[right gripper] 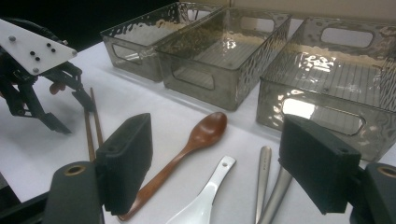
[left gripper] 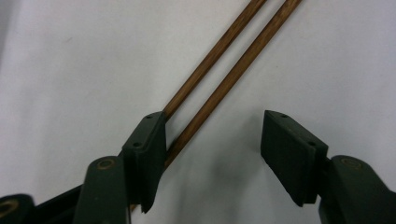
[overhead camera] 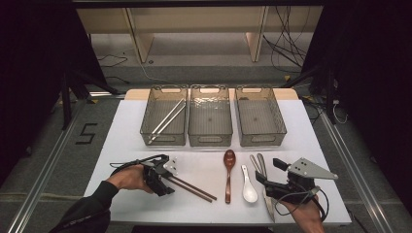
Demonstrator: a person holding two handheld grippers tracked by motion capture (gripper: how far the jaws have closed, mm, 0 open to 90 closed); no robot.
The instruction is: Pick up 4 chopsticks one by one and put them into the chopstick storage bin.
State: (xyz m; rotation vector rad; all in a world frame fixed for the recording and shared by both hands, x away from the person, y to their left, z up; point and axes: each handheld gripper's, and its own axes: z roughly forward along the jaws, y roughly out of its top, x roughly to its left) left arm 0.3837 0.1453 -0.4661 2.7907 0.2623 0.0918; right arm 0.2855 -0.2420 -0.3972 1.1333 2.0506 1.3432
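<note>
Two brown wooden chopsticks (overhead camera: 194,188) lie side by side on the white table (overhead camera: 126,131), left of centre. My left gripper (overhead camera: 166,184) is down over their near ends. In the left gripper view the chopsticks (left gripper: 224,60) run between the jaws of the left gripper (left gripper: 212,158). One pad rests against them and the other stands well apart, so the gripper is open. My right gripper (overhead camera: 269,171) is open near the front right, with nothing between its pads. In the right gripper view its jaws (right gripper: 222,163) frame a brown wooden spoon (right gripper: 201,135), a white ceramic spoon (right gripper: 205,196) and two metal spoons (right gripper: 268,186).
Three clear plastic bins stand in a row at the back: the left bin (overhead camera: 145,127) holds metal chopsticks (overhead camera: 167,119), while the middle bin (overhead camera: 210,141) and right bin (overhead camera: 260,141) are bare. The wooden spoon (overhead camera: 228,174), white spoon (overhead camera: 248,187) and metal spoons (overhead camera: 259,164) lie mid-table.
</note>
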